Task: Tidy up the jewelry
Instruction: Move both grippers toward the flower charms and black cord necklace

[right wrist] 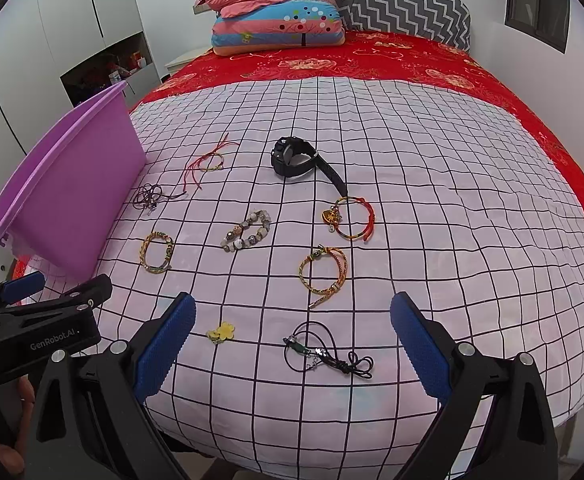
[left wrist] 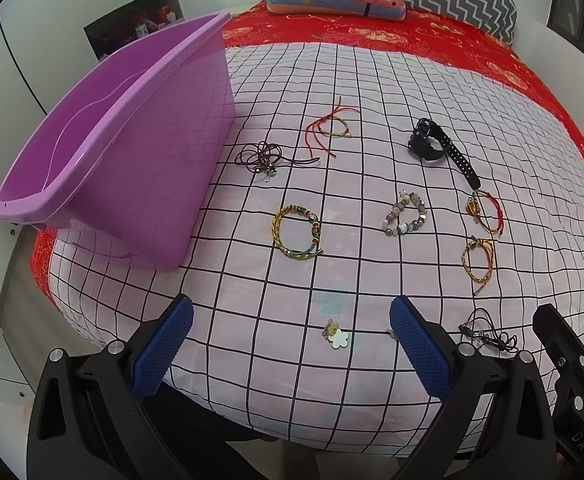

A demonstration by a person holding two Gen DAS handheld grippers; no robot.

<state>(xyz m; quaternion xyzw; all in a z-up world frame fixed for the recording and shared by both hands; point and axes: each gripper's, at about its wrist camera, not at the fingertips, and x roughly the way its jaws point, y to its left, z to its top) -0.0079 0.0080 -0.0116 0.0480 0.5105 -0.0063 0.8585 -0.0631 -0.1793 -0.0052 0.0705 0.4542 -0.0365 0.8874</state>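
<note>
Beaded and braided bracelets (right wrist: 246, 230) lie scattered beside black watch (right wrist: 295, 159).

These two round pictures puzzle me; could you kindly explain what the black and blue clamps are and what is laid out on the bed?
A person holds a clamp-like tool in each hand, with a wide-angle camera on each looking along its fingers. One picture comes from the left tool, the other from the right tool. Both are open and hold nothing. On the checked sheet lie a black watch, a bead bracelet, several cord bracelets, a black cord necklace and a yellow flower charm. A purple tub stands at the left.
</note>
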